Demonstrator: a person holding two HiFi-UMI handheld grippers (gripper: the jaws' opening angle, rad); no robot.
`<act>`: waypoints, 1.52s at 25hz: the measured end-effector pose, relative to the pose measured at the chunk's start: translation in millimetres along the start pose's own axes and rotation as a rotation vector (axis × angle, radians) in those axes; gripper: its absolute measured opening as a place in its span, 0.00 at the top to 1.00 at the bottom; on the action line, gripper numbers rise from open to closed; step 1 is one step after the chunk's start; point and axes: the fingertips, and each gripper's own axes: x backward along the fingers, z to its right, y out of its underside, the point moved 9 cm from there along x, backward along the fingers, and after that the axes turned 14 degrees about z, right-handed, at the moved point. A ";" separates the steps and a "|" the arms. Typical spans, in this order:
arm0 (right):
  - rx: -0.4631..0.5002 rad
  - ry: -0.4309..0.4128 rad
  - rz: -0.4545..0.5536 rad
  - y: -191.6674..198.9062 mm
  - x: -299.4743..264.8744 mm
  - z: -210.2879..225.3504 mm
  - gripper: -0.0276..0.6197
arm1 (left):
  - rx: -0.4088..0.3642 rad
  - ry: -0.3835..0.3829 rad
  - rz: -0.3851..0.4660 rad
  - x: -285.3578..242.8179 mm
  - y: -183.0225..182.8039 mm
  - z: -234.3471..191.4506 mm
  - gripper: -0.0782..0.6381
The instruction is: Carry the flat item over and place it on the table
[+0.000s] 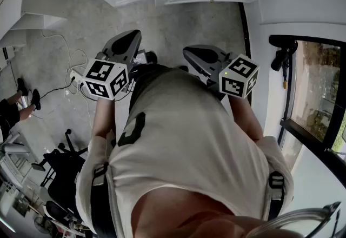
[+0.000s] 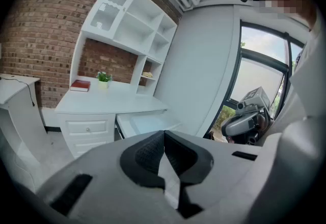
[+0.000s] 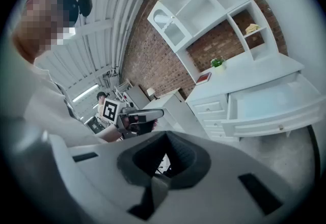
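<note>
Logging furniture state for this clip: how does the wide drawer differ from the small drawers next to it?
The wide drawer is pulled out, its pale inside showing; the small drawers are pushed shut. The wide drawer is one broad, shallow tray; the small drawers are narrow and stacked one above another. Both are white.

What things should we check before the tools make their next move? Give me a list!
1. Left tool holds the flat item: not ok, it is shut with nothing in it.
2. Right tool holds it: not ok, shut and empty too.
3. Flat item found: cannot tell; only a red book lies on the desk.
4. Desk has bare room: ok.
5. Drawer out of the way: not ok, it stands pulled out.
6. Floor free to walk: not ok, cables lie there.
</note>
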 end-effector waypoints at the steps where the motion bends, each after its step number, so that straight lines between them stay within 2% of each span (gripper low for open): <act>1: 0.005 0.007 0.008 0.2 9.7 4.2 0.94 | -0.011 0.010 0.001 -5.5 1.1 7.0 0.86; 10: -0.005 0.010 0.060 1.2 75.4 28.8 0.94 | -0.058 0.079 -0.022 -42.5 11.3 75.2 0.86; 14: -0.035 -0.032 0.076 3.9 89.5 34.7 0.94 | -0.054 0.061 -0.030 -43.0 18.4 89.0 0.86; 18: -0.048 -0.063 0.038 8.4 91.5 37.5 0.94 | -0.041 0.015 -0.033 -39.1 26.3 95.0 0.86; 22: -0.076 -0.056 0.016 12.2 83.5 44.3 0.94 | -0.020 -0.017 -0.019 -32.2 30.6 93.4 0.86; 25: -0.094 -0.038 -0.018 14.2 69.7 48.1 0.94 | 0.029 -0.020 -0.018 -29.5 36.7 89.5 0.86; 30: -0.052 -0.032 -0.076 10.1 37.6 40.4 0.94 | 0.091 0.068 -0.016 -37.5 44.8 91.6 0.86; 35: -0.012 0.015 -0.126 8.8 1.7 28.2 0.94 | 0.045 0.134 -0.040 -34.1 41.0 69.2 0.86; 38: -0.016 0.051 -0.135 7.2 -20.9 24.9 0.94 | 0.062 0.148 -0.040 -29.0 36.3 44.5 0.86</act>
